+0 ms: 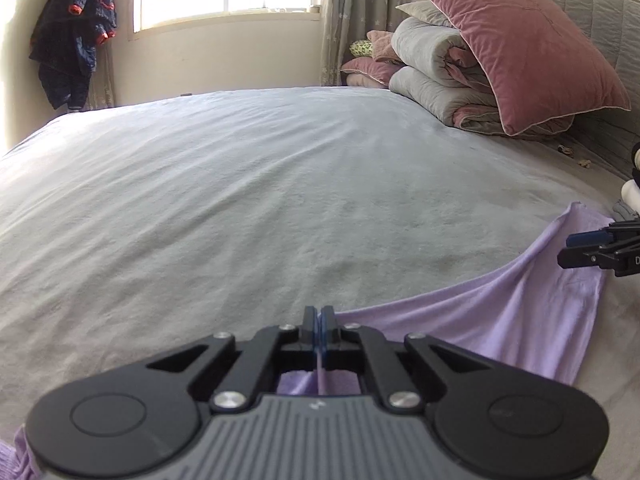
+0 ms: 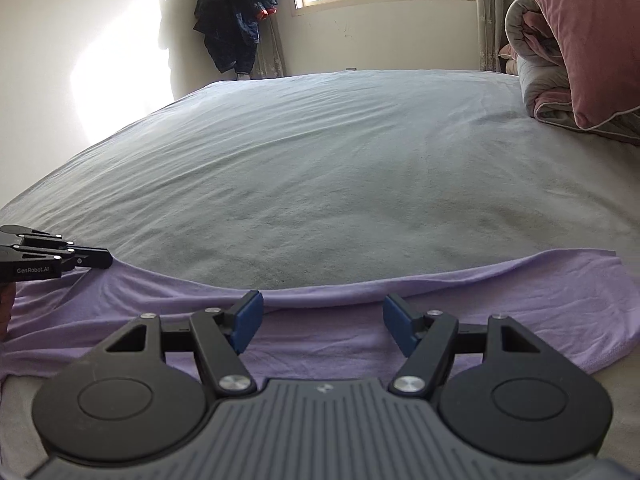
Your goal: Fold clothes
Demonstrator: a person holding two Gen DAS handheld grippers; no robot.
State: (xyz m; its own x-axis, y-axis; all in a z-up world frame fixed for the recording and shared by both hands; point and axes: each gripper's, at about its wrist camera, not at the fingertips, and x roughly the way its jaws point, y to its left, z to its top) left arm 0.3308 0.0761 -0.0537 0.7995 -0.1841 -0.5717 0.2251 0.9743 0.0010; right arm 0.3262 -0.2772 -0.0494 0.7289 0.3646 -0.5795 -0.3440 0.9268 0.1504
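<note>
A wide bed [image 1: 248, 184] under a pale grey sheet fills both views, running away toward the window wall at 12 o'clock. At 2 o'clock in the left wrist view a folded grey quilt [image 1: 436, 76] sits at the head of the bed with a pink pillow [image 1: 532, 52] leaning on it; the right wrist view cuts both off at its edge. A dark jacket [image 2: 236, 16] hangs in the far corner. The lilac garment [image 2: 500, 300] lies flat along the bed's near edge at 6 o'clock, its far hem curving across the sheet, its near part hidden under the tools. The left claw [image 1: 319, 320] points forward and slightly down, its jaws together and clamped on a fold of the lilac cloth, which shows as a thin ridge between the blue pads. The right claw [image 2: 323, 322] tilts the same way above the garment, its blue pads [image 2: 249, 320] standing well apart with nothing between them. Whether its tips touch the cloth is hard to make out.
</note>
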